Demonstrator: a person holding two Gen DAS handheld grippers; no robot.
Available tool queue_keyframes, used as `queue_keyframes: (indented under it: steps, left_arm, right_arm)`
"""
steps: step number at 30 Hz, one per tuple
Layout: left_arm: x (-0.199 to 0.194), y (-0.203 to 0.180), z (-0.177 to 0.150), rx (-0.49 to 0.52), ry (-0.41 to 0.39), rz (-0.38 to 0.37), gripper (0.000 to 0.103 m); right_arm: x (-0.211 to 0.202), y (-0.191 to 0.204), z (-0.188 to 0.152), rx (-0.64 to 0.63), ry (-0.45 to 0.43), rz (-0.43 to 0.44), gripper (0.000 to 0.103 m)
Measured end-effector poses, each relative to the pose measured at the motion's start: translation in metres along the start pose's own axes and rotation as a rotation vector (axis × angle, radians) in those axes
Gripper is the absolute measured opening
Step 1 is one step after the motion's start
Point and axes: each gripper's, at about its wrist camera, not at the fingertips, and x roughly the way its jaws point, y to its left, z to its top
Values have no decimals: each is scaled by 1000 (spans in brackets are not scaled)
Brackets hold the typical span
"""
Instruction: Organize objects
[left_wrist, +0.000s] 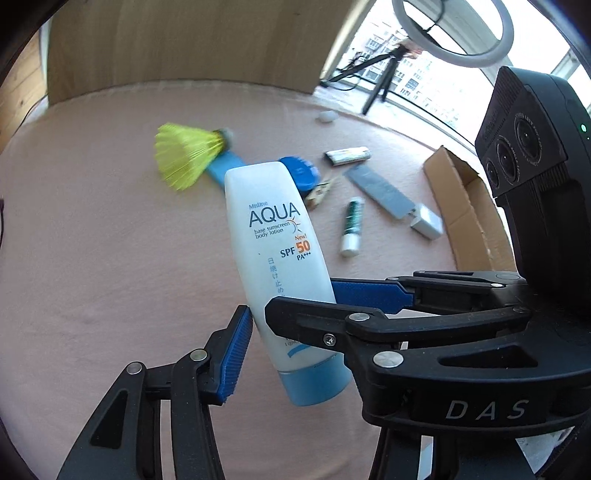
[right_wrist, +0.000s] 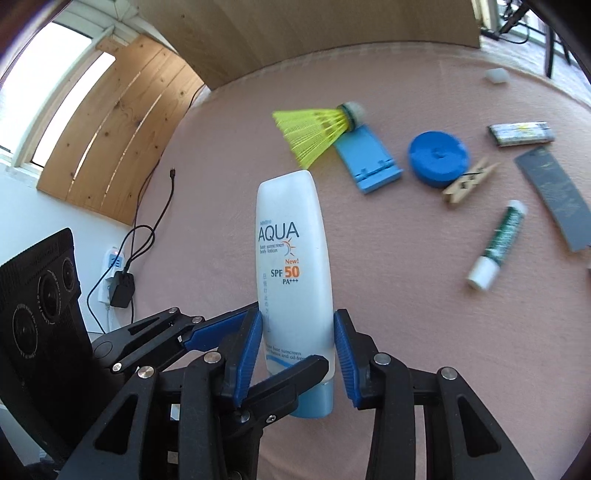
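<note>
Pinched low between right gripper (right_wrist: 297, 332) pads: Aqua sunscreen tube (right_wrist: 291, 258), aloft. Cannot tell whether left gripper (left_wrist: 295, 347) jaws, straddling it, bite. Could drop if released too soon.

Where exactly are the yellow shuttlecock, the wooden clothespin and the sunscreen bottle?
yellow shuttlecock (right_wrist: 314, 134): right wrist view, on its yellow skirt.
wooden clothespin (right_wrist: 470, 181): right wrist view, mid-body.
sunscreen bottle (right_wrist: 291, 236): right wrist view, on the AQUA label.
</note>
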Motion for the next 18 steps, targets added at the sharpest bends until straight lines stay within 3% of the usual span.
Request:
queue_keyframes:
  steps: [9, 18]
  left_arm:
    - [14, -116, 31, 133, -42, -51, 53]
    - [54, -235, 57, 283, -37, -113, 54]
  right_arm:
    - [-95, -68, -19, 70, -144, -72, 36]
    - [-176, -142, -43, 160, -254, -149, 35]
